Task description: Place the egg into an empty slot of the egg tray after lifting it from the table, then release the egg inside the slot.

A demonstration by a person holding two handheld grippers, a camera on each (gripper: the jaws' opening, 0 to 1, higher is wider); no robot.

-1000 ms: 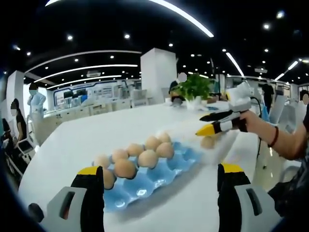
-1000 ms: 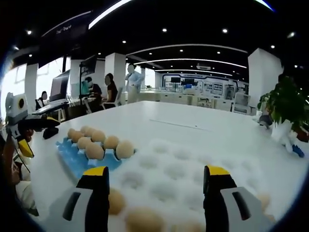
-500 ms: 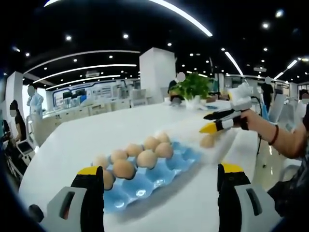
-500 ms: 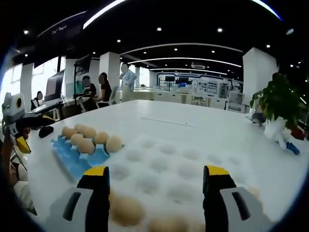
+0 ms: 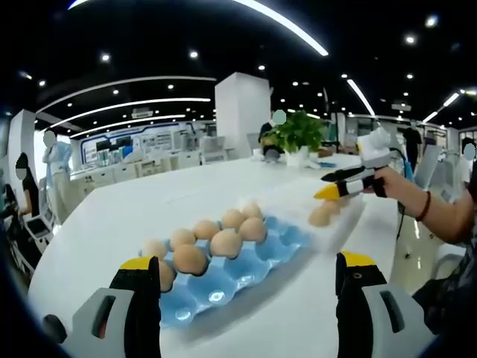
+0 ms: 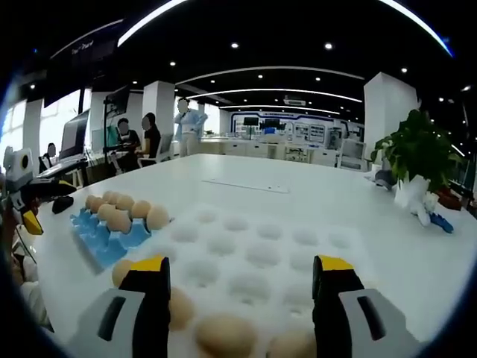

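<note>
A blue egg tray (image 5: 238, 272) lies on the white table (image 5: 134, 212) in the left gripper view, with several brown eggs (image 5: 227, 242) in its far rows and empty slots near me. My left gripper (image 5: 246, 302) hovers open just before it, holding nothing. A white egg tray (image 6: 261, 246) lies under my right gripper (image 6: 242, 302), which is open and empty. Several brown eggs (image 6: 223, 333) sit in that tray's near row, between and beside the jaws. The right gripper (image 5: 344, 184) also appears from the side, above an egg (image 5: 322, 215).
The blue tray (image 6: 104, 233) sits left of the white one, with the left gripper (image 6: 26, 195) at the far left edge. A potted plant (image 5: 299, 138) stands at the table's far side. People stand and sit at desks beyond the table. A person's arm (image 5: 428, 216) holds the right gripper.
The right gripper has risen a little and drifted away from the blue tray. Its view now takes in more of the white tray and its near eggs. The left gripper has held still.
</note>
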